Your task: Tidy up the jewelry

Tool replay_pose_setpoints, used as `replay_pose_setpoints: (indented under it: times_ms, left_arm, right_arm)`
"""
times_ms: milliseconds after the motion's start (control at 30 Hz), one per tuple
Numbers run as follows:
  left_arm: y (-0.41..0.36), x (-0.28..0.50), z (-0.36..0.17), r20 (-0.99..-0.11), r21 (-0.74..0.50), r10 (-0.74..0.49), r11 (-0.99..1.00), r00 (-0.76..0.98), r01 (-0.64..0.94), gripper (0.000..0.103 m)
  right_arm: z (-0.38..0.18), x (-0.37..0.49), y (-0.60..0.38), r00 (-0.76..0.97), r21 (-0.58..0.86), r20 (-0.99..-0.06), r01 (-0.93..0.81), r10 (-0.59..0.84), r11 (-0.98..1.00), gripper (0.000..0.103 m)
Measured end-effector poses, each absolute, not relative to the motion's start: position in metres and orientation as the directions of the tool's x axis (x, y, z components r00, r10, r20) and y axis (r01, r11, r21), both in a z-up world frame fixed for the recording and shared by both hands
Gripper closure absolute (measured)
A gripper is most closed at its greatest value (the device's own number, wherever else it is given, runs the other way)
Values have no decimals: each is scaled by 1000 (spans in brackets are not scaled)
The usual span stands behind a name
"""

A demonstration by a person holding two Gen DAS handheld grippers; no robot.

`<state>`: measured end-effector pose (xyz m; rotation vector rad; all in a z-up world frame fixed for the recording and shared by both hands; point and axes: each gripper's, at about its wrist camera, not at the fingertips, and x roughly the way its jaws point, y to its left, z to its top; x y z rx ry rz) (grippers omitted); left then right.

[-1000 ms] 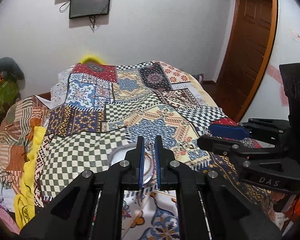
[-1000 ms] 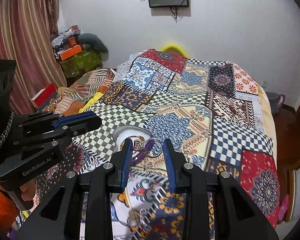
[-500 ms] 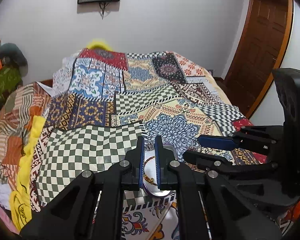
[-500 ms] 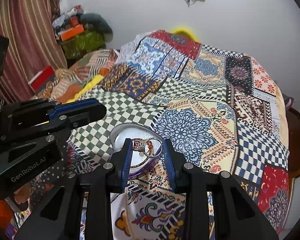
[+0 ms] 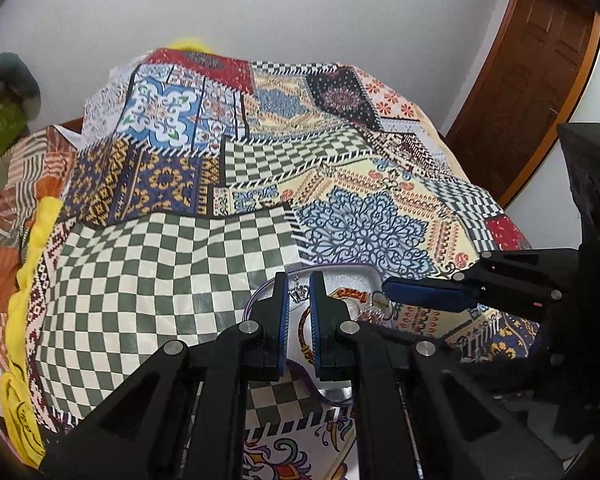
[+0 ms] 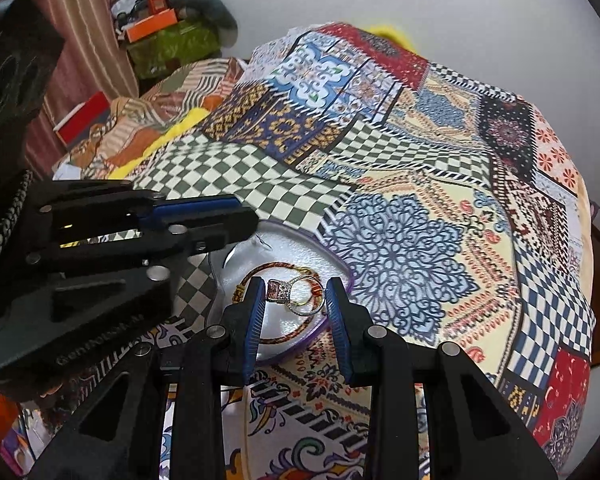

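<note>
My left gripper (image 5: 299,292) is shut on a small silver crown-shaped charm (image 5: 299,293), held just above a clear dish with a purple rim (image 5: 342,267). In the dish lies a red and gold bangle (image 6: 278,266). My right gripper (image 6: 294,292) is shut on a silver ring with a pink stone (image 6: 288,294), its band spanning the gap between the blue pads, right over the dish (image 6: 342,270). In the right wrist view the left gripper (image 6: 249,216) reaches in from the left, over the dish's far edge. The right gripper (image 5: 382,298) comes in from the right in the left wrist view.
The dish sits near the front of a bed covered by a patchwork quilt (image 5: 160,280). A yellow cloth (image 5: 28,280) and striped bedding lie along the bed's left side. Boxes and bags (image 6: 168,36) are piled by the curtain, and a wooden door (image 5: 532,80) stands to the right.
Both grippers have come down and forward over the bed, each keeping its piece. The dish, earlier ahead of the fingertips, now lies directly beneath them.
</note>
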<state>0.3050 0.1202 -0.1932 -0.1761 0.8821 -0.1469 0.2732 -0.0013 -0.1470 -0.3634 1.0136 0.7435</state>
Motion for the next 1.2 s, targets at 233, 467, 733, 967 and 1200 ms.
replay_pose_setpoints:
  times_ms: [233, 467, 733, 967, 1200]
  left_arm:
    - [123, 308, -201, -765, -234, -219, 971, 606, 55, 95]
    - [130, 303, -192, -759, -228, -196, 973, 621, 28, 94]
    - [134, 282, -167, -738, -151, -118, 989, 664, 9, 82]
    - [127, 256, -145, -720, -112, -87, 994, 689, 9, 79]
    - [108, 223, -128, -703, -73, -74, 997, 707, 32, 69]
  right_arm:
    - [-159, 274, 5, 278, 57, -887, -726, 368, 686, 75]
    - [-156, 270, 8, 274, 50, -888, -741, 370, 670, 74]
    - [-138, 265, 1, 315, 30, -872, -730, 375, 683, 74]
    - [-103, 258, -23, 375, 46, -830, -693, 414, 720, 74]
    - [-66, 236, -56, 466, 45, -767, -645, 440, 763, 61]
